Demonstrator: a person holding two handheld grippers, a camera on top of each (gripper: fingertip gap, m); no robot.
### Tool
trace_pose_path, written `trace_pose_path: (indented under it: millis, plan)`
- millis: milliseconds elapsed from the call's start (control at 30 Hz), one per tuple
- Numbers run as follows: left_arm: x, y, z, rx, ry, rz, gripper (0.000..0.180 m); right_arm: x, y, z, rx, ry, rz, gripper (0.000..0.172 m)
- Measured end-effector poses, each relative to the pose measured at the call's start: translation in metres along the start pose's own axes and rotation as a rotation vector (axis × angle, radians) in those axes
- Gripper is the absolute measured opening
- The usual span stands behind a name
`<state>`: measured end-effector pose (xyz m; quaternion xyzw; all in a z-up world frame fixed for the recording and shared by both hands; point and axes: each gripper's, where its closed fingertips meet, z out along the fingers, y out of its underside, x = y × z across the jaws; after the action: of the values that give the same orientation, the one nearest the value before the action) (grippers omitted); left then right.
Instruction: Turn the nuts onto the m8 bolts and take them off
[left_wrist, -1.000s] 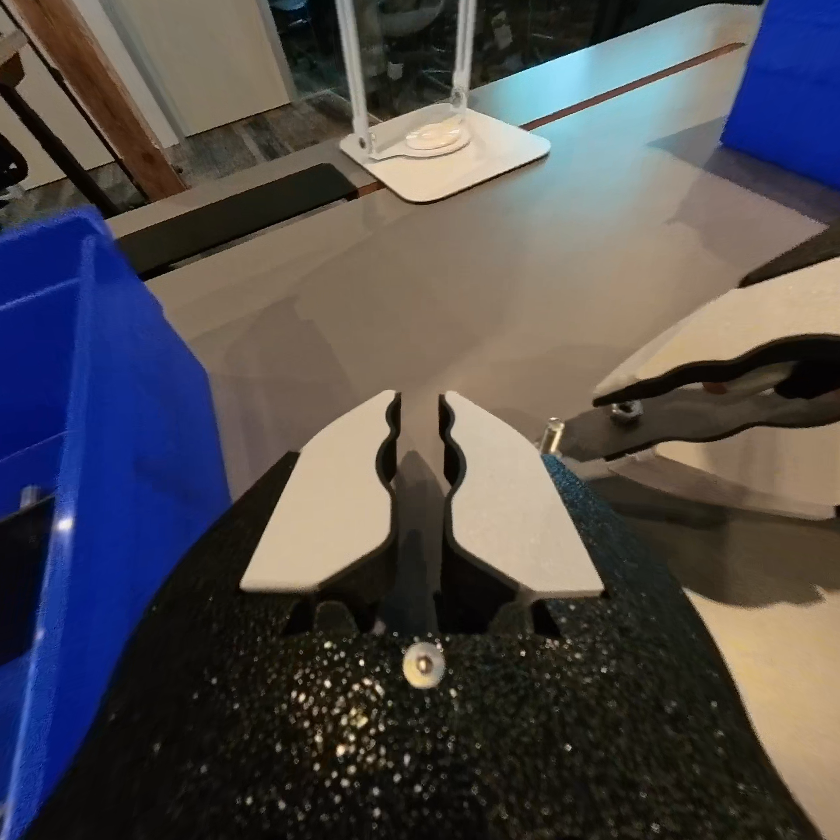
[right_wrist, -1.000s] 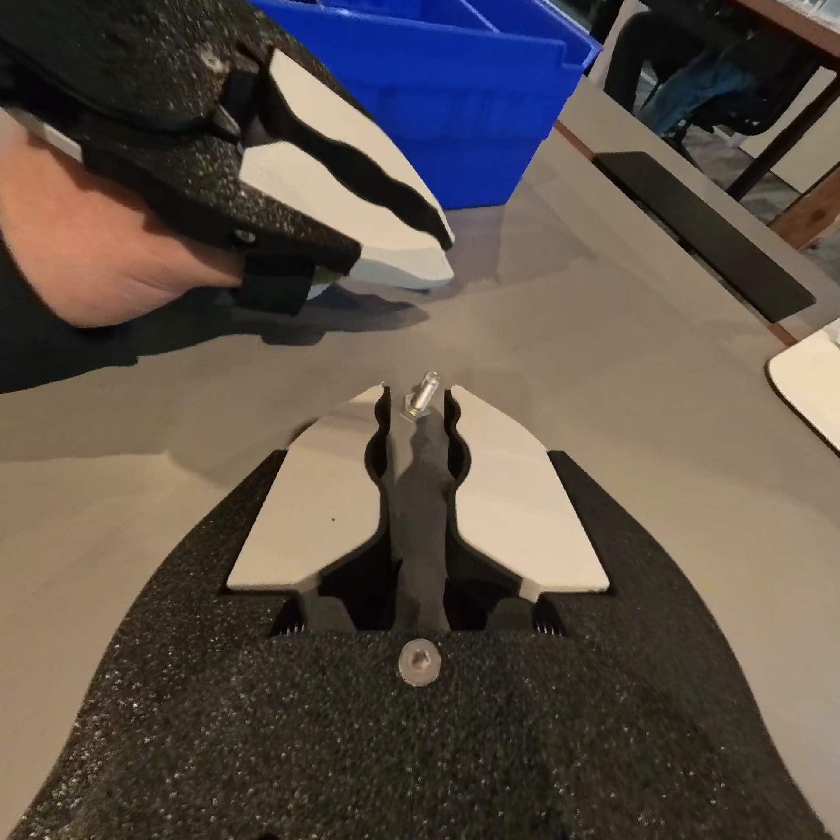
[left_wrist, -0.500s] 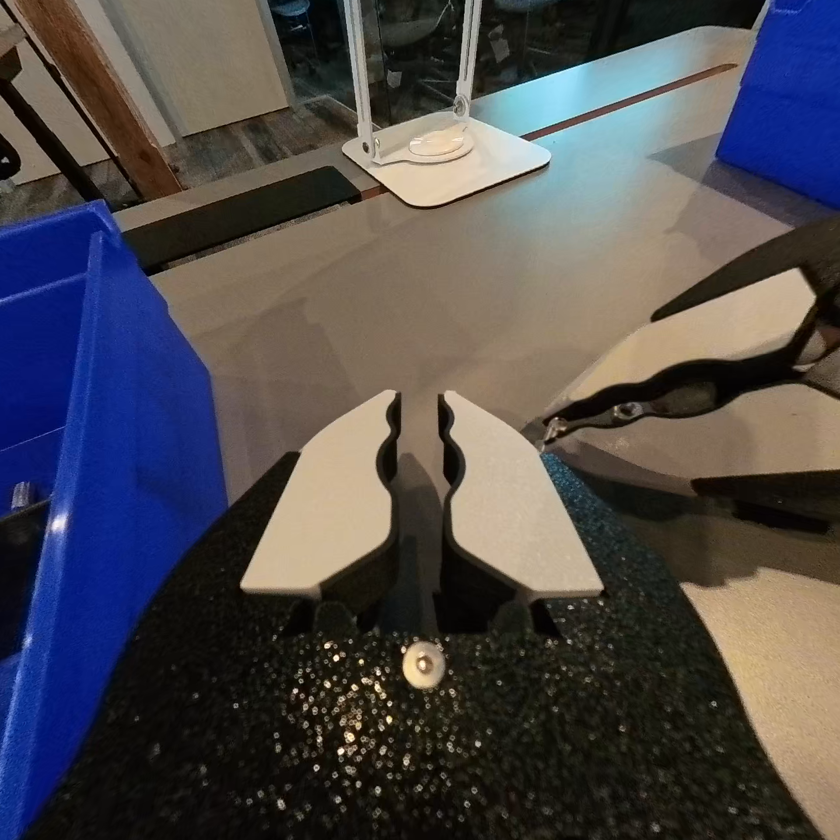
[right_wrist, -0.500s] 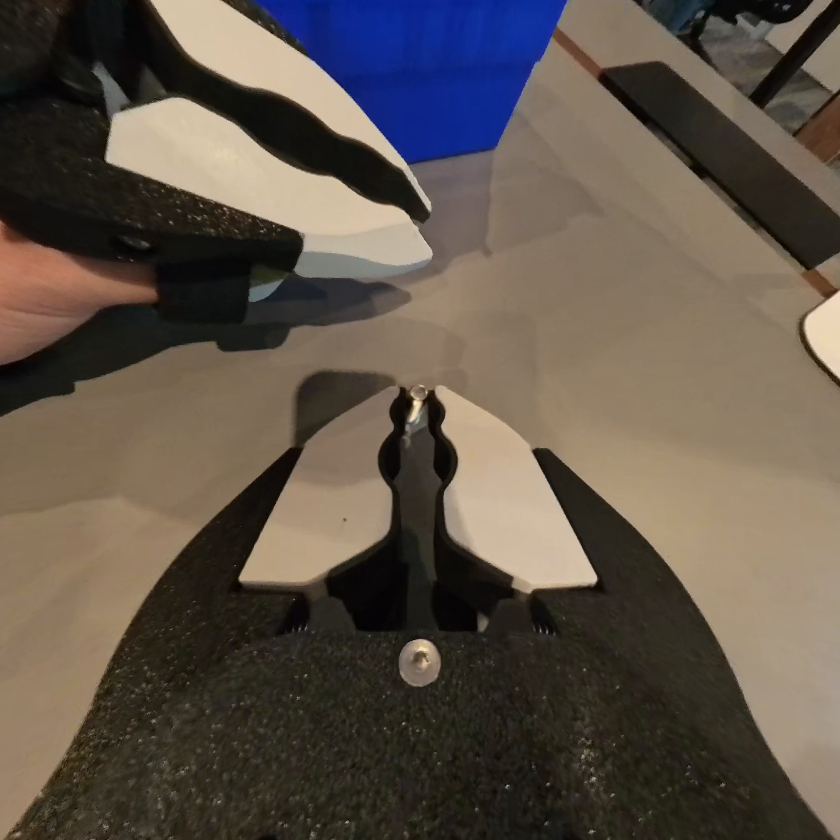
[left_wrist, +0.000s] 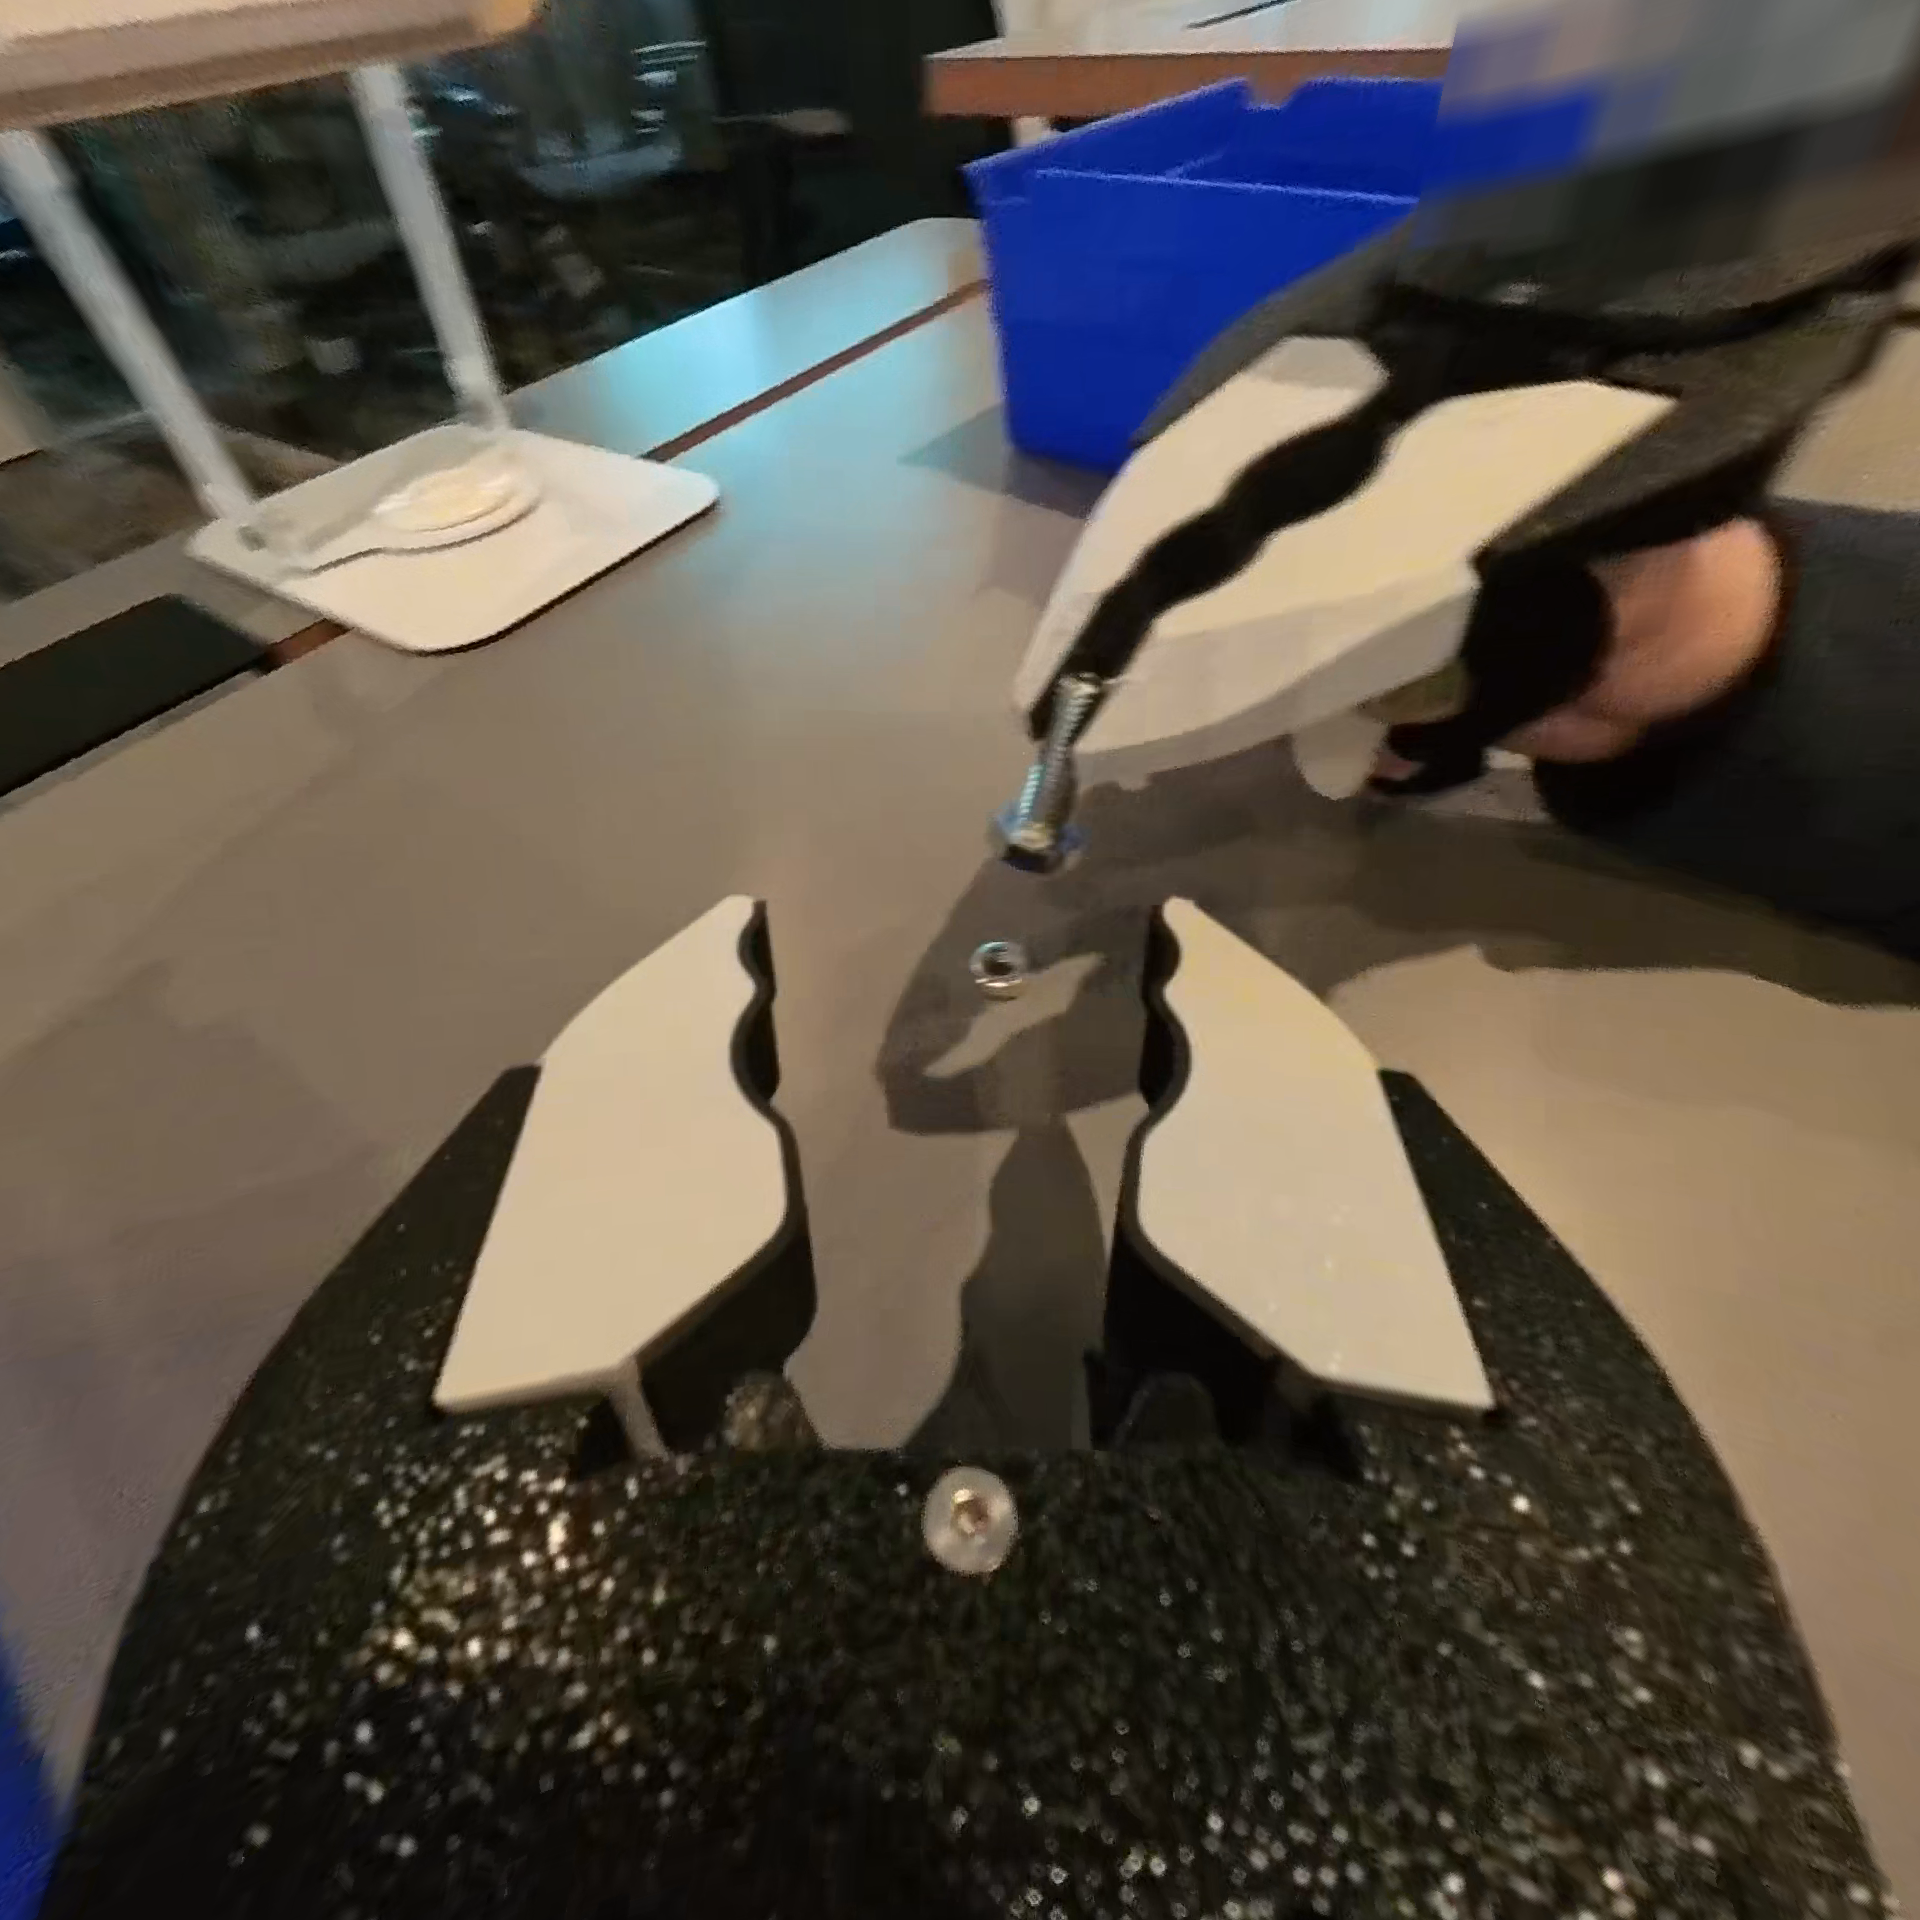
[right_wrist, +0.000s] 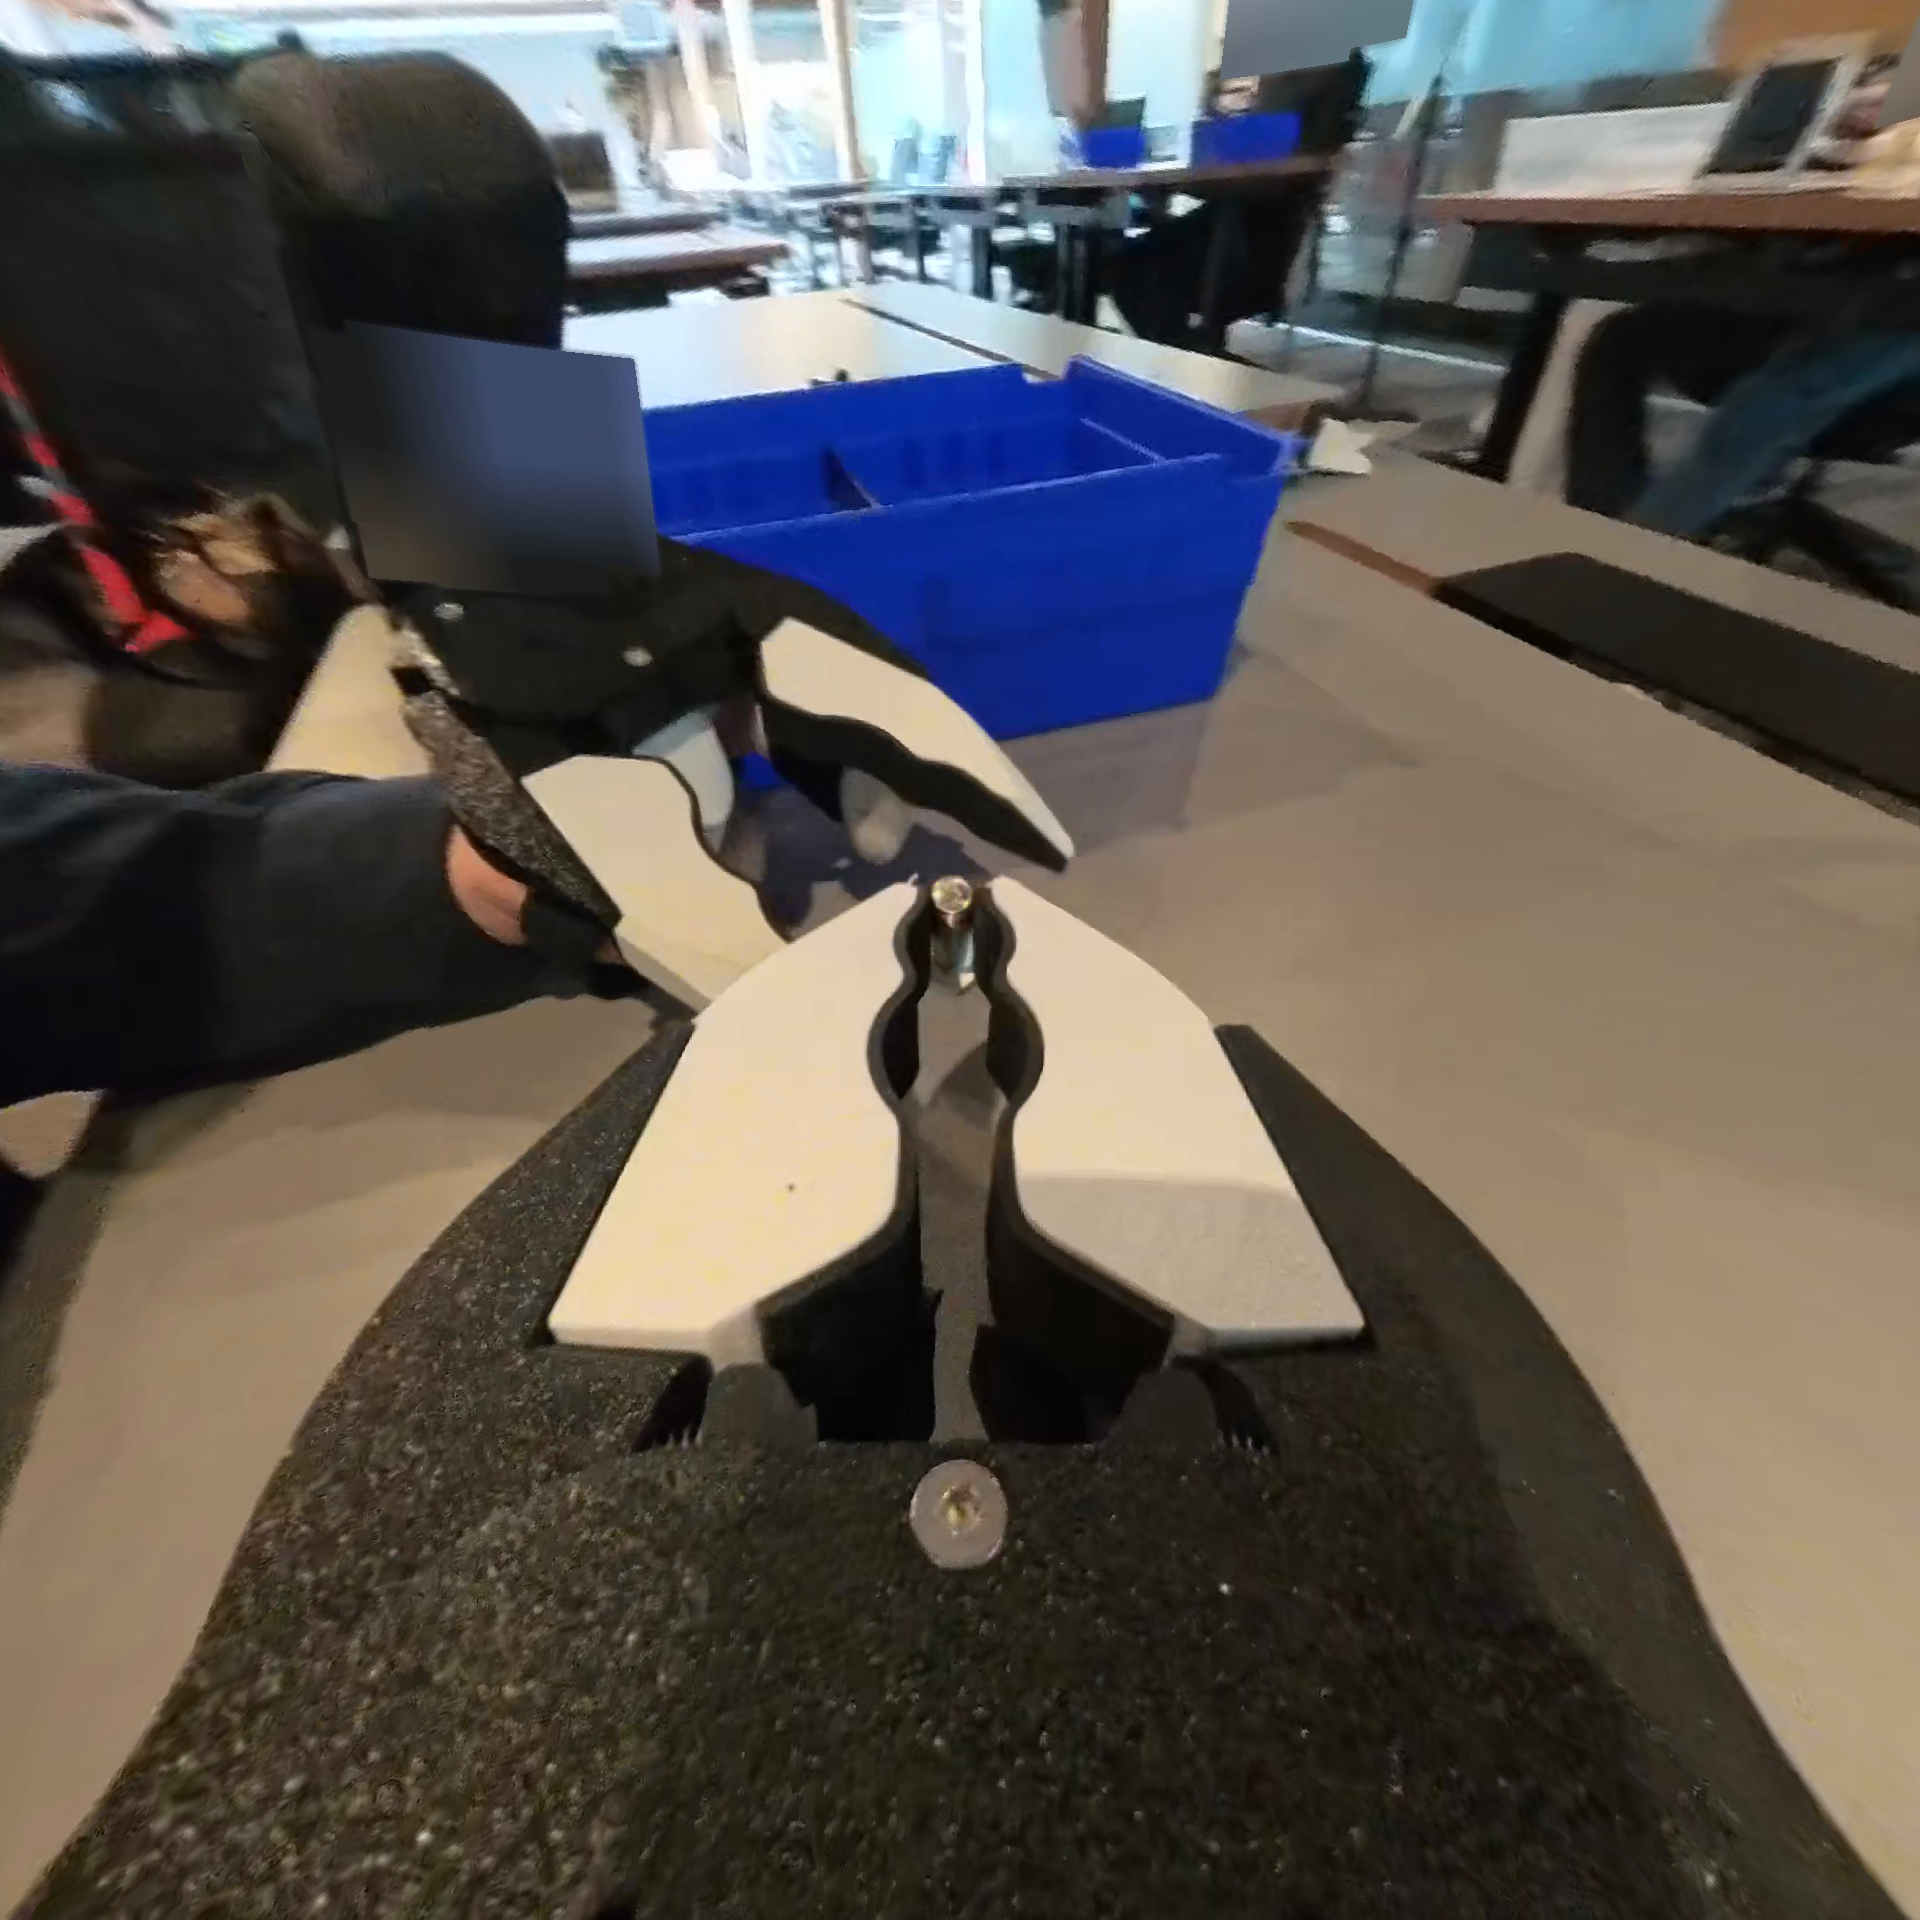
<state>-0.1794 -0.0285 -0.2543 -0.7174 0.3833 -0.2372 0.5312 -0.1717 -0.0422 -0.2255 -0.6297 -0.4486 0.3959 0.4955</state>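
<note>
My right gripper is shut on a silver bolt by its threaded end. In the left wrist view this gripper holds the bolt head down, just above the grey table. A loose silver nut lies on the table under the bolt. My left gripper is open and empty, and the nut lies just beyond its tips, between the lines of the two fingers, touching neither. In the right wrist view the left gripper stands open just beyond the bolt.
A blue bin stands at the back right of the left wrist view; a blue divided bin shows behind the left gripper in the right wrist view. A white lamp base sits at the back left. A gloved hand holds the right gripper. Left and right tips are no more than a few centimetres apart.
My left gripper has opened wide and swung toward the right gripper and the nut. My right gripper closed on the bolt and lifted it off the table, head down.
</note>
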Motion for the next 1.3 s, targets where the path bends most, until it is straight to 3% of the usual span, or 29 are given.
trace_pose_path:
  millis: [167, 467, 933, 1300]
  plan:
    - [0.031, -0.002, 0.003, 0.004, 0.165, 0.077, 0.047, -0.016, 0.006, 0.000, -0.033, -0.120, -0.028, 0.007]
    - [0.041, 0.002, 0.004, -0.018, 0.217, 0.116, 0.025, -0.028, 0.009, 0.001, -0.055, -0.190, -0.068, 0.007]
    - [0.061, 0.001, -0.002, -0.001, 0.356, 0.137, 0.015, -0.040, 0.010, -0.011, -0.056, -0.318, -0.064, 0.007]
    - [0.066, 0.003, -0.004, -0.012, 0.394, 0.144, 0.018, -0.042, 0.007, -0.012, -0.038, -0.342, -0.062, 0.007]
